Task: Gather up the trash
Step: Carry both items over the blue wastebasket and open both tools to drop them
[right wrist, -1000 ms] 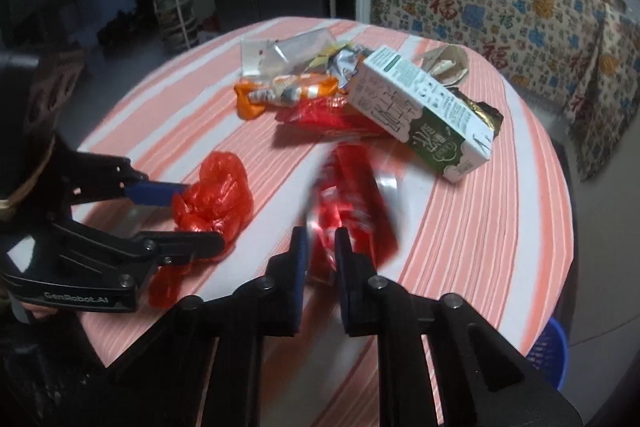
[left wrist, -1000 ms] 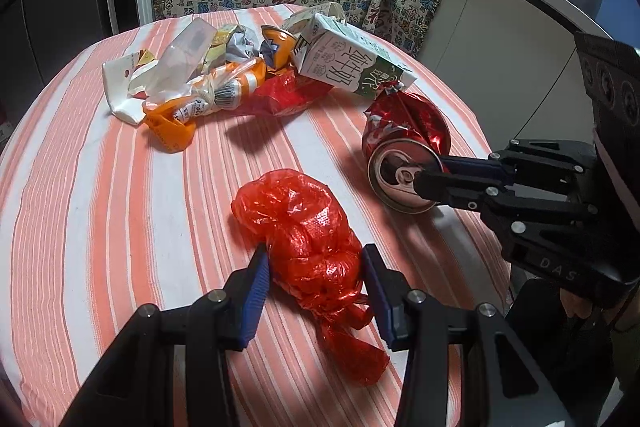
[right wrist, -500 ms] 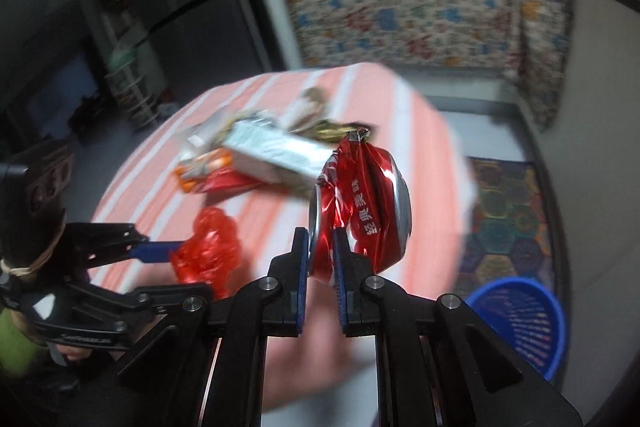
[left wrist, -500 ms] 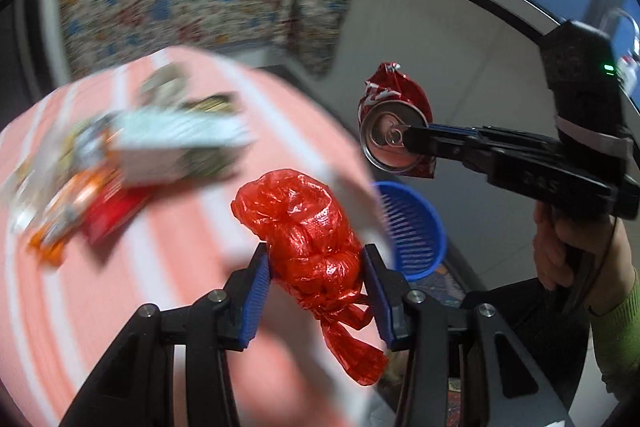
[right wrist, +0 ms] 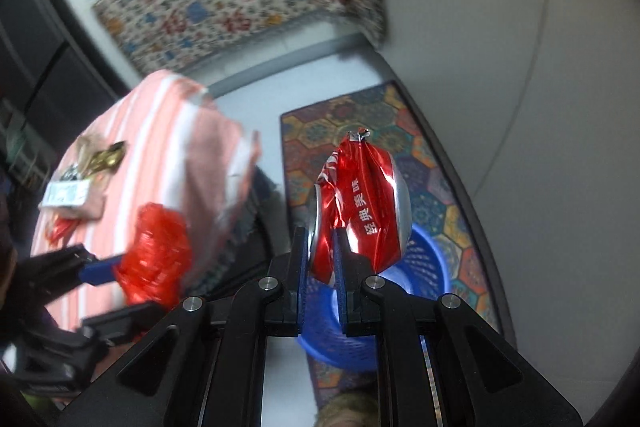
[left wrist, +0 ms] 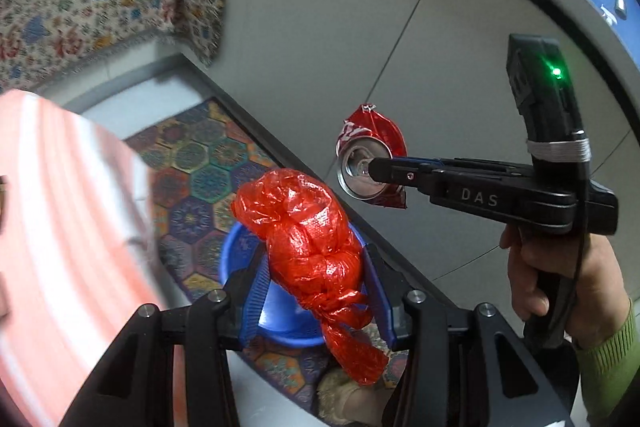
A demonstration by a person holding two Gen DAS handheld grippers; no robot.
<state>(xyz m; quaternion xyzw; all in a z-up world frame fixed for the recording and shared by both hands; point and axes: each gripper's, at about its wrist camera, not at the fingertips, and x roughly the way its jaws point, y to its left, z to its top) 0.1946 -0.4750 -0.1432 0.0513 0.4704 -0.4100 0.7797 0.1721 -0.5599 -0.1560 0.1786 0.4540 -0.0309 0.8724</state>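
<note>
Left jaws: my left gripper (left wrist: 316,301) pinches the knotted red bag (left wrist: 308,251) across its middle, the blue pads pressing in from both sides, so the soft bundle hangs without slipping and its loose tail dangles below
Right jaws: my right gripper (right wrist: 322,259) is pressed almost together on the rim of the crushed can (right wrist: 362,211); a thin edge is all a flattened can offers, so the body sticks up and away from the pads
Where the trash is: both pieces are in the air, off the counter (right wrist: 160,147), above or close beside the blue basket (right wrist: 430,259) on the patterned rug (right wrist: 360,119)
Why held this way: one item per side lets me carry two at once, apart, so they do not knock
What remains: the carton (right wrist: 66,193) and wrappers lie on the counter, not yet collected
Next, as I judge: spread each pair over the basket mouth
</note>
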